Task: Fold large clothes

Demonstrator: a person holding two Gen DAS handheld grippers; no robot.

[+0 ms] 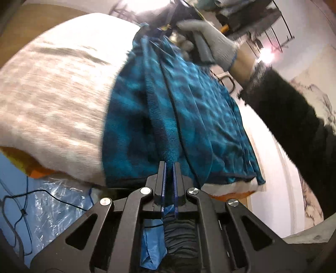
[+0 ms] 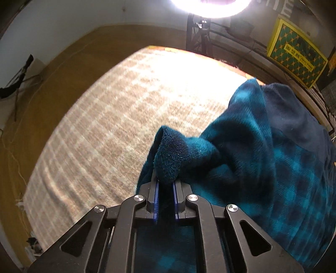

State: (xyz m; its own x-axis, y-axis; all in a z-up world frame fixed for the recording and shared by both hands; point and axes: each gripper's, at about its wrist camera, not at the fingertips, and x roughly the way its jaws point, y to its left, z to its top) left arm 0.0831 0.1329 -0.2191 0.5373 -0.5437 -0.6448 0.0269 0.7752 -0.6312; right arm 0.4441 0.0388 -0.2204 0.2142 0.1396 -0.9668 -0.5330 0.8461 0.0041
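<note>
A blue and teal plaid fleece garment is stretched between both grippers over a beige checked blanket. My left gripper is shut on its near edge. My right gripper is shut on a bunched fold of the same fleece garment, which drapes to the right of it. In the left wrist view the right gripper is at the far end of the garment, held by a grey-gloved hand with a black fuzzy sleeve.
The beige checked blanket covers a bed with a brown wooden surround. Blue floor with clear plastic and black cables lies at lower left. A yellow-green box sits on wire shelving at upper right. A bright lamp glares overhead.
</note>
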